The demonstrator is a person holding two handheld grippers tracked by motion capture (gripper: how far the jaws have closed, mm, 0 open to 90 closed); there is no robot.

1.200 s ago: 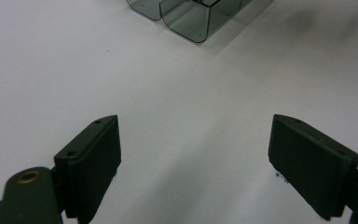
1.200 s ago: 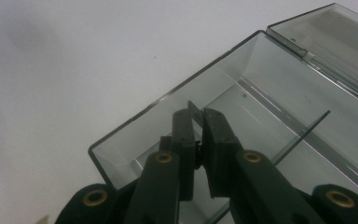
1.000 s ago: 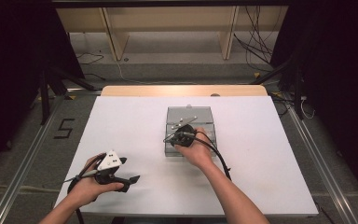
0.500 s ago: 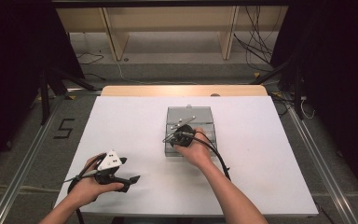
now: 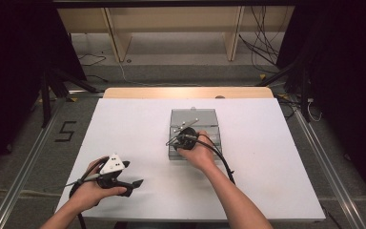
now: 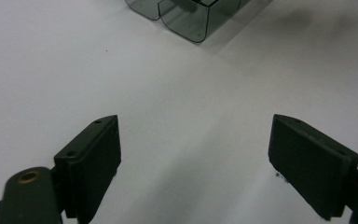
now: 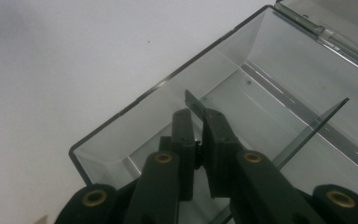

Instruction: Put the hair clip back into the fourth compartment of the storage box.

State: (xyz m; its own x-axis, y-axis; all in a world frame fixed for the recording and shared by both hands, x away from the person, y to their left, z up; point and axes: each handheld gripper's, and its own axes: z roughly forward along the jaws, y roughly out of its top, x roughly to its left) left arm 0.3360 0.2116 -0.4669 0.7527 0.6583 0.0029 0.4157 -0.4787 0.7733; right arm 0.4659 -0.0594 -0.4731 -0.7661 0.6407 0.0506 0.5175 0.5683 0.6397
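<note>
White table: right tongs clamp divider in box.

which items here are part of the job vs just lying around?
In play:
- clear smoky plastic compartment box
- thin flat divider strip, pinched in the right claw inside the box

Idle:
- left claw, open above the white table
</note>
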